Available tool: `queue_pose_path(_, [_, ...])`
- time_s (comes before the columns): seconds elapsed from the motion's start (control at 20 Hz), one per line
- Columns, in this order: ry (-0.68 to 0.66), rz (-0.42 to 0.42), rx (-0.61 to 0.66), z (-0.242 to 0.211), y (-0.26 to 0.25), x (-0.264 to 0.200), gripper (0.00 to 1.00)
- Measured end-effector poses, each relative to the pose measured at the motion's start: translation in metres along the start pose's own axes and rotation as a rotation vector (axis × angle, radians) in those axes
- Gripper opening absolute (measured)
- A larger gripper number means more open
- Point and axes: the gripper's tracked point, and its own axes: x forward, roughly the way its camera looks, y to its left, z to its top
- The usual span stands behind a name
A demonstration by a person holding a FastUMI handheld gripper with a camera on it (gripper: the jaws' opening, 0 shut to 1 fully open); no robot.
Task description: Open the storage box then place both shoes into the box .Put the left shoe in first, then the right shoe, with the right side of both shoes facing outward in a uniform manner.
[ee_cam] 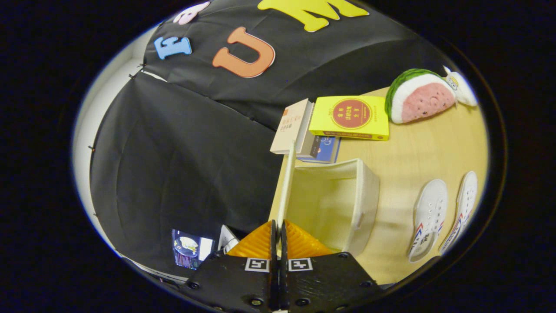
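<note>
A cream fabric storage box [367, 195] stands on the wooden table [417, 148] just ahead of my fingers, its inside showing and nothing in it. Its thin cream lid [286, 182] is swung up on edge, and my gripper [278, 228] is shut on the lid's near edge, both fingers pressed against it. Two white lace-up shoes lie side by side on the table beyond the box's far wall: one shoe [430, 217] nearer the box, the other shoe [464, 208] further out. The whole view is tilted sideways.
A yellow book [349, 117] and a stack of other books [299, 130] lie behind the box by the black cloth wall. A watermelon plush [419, 95] sits beyond them. A small screen [191, 248] glows low beside my fingers.
</note>
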Motion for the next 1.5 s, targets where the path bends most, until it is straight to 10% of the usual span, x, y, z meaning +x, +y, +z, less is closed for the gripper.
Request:
queue_pose_path(0.4, [0.002,0.098,0.022,-0.005,0.098,0.051,0.05])
queue_pose_path(0.9, [0.11,0.168,-0.053,-0.03,0.17,0.13,0.67])
queue_pose_path(1.3, [0.129,0.126,-0.073,-0.041,0.13,0.107,0.96])
queue_pose_path(1.5, [0.124,0.009,-0.088,-0.047,0.058,0.069,0.96])
